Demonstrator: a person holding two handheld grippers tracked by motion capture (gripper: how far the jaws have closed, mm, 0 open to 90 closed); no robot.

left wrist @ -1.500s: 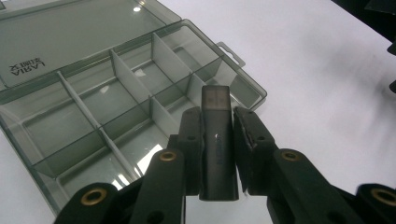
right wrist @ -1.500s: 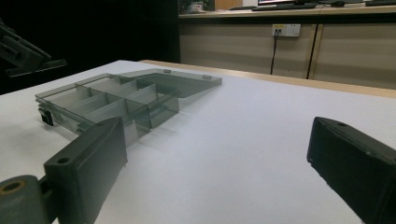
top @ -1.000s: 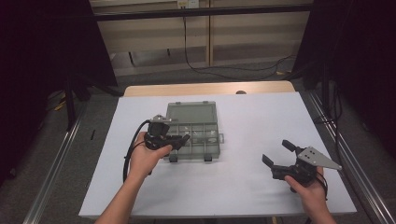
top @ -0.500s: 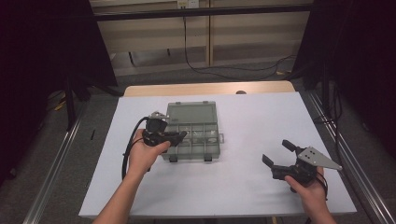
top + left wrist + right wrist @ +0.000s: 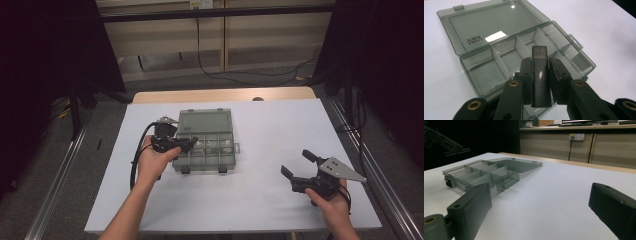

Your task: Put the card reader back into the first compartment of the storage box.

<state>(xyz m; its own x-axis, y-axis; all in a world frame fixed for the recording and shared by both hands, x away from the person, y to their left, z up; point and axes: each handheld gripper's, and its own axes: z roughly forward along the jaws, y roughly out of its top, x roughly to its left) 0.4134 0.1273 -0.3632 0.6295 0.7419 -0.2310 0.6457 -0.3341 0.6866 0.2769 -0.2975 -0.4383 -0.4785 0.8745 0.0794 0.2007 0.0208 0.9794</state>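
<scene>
Left gripper [image 5: 540, 75] has crept slightly over the open smoky-grey clear-plastic compartment box [image 5: 204, 150], jaws clamped on the black USB stick [image 5: 539, 77] held above a compartment, not yet dropped in; right gripper [image 5: 299, 167] gapes empty, well apart.

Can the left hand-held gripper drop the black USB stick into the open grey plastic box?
Probably yes: the left hand-held gripper holds the black USB stick above the open grey plastic box, nothing between.

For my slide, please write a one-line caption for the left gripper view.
Left tongs hold a black USB stick above the open, smoky-grey compartment box on the white table.
</scene>
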